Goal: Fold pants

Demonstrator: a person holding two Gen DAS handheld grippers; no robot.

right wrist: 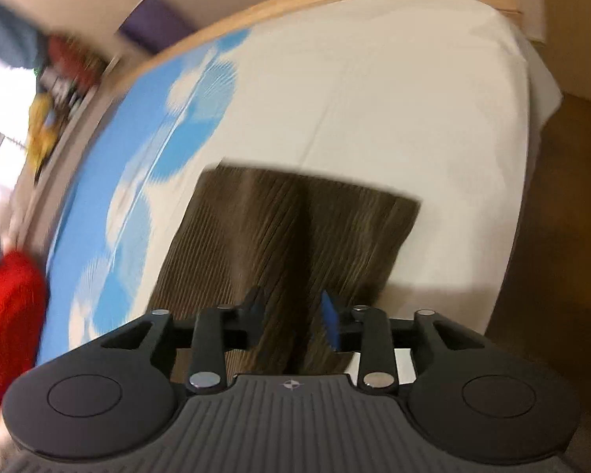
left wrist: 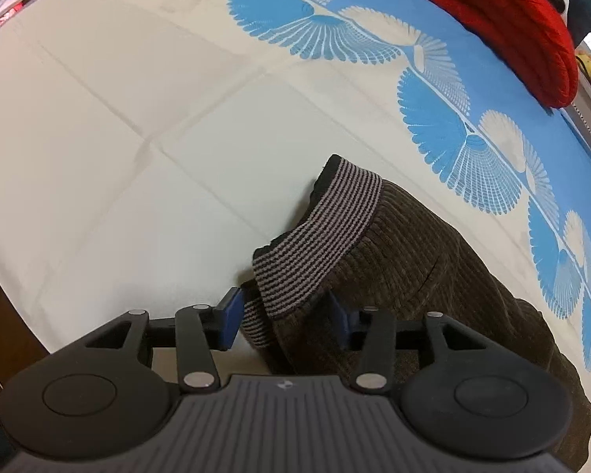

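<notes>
On the bed, spread over a cream sheet [left wrist: 98,126] with a blue fan-patterned border [left wrist: 492,79], lie the brown corduroy pants [left wrist: 433,276]; their striped waistband [left wrist: 315,244] is turned up and bunched at the near end in the left wrist view; the left gripper [left wrist: 285,321] has its 2 blue-padded fingers [left wrist: 230,321] set apart on either side of the waistband fabric, which fills the gap between them, though whether the pads actually pinch it cannot be told; in the blurred right wrist view the pants [right wrist: 287,228] stretch away flat toward a straight far edge; the right gripper [right wrist: 293,323] holds its fingers apart with corduroy between them, grip likewise unclear; a red knitted item [left wrist: 504,19] rests on the blue border, well apart from the pants.
</notes>
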